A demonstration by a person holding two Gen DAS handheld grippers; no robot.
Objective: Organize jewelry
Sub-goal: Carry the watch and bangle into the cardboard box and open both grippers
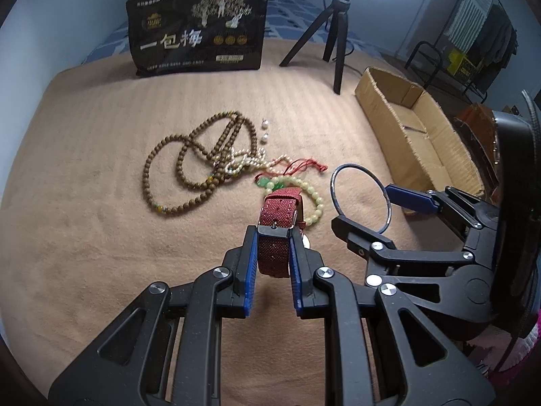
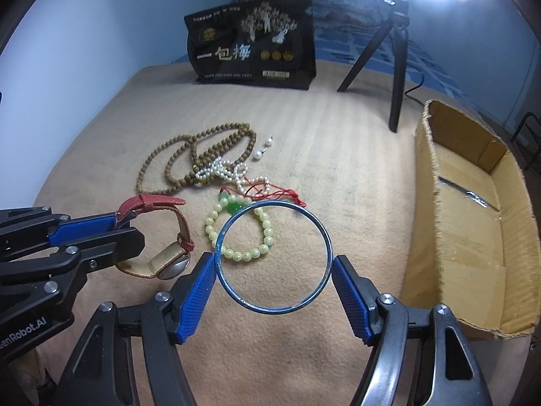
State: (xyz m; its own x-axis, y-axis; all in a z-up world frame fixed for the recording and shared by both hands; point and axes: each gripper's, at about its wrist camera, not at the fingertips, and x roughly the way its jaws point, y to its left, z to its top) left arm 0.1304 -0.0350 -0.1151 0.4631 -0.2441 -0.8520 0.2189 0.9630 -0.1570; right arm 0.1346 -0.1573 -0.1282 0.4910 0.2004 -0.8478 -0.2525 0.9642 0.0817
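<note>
My left gripper [image 1: 273,237] is shut on the red strap of a wristwatch [image 1: 279,223] and holds it above the tan blanket; the watch [image 2: 169,253] also shows in the right wrist view, its face hanging down. My right gripper [image 2: 274,264] is shut on a thin metal bangle [image 2: 324,233], held across its width; the bangle [image 1: 361,199] shows in the left wrist view too. On the blanket lie a brown bead necklace [image 1: 189,159], a pearl strand [image 2: 223,171], a pale green bead bracelet [image 2: 236,253], a red cord with a green pendant [image 2: 233,206] and two pearl earrings [image 2: 263,147].
An open cardboard box [image 2: 422,203] lies at the right on the blanket. A black printed bag [image 2: 253,47] stands at the back. A black tripod [image 2: 395,67] with a ring light stands back right. A chair and hanging clothes [image 1: 487,44] are beyond the bed.
</note>
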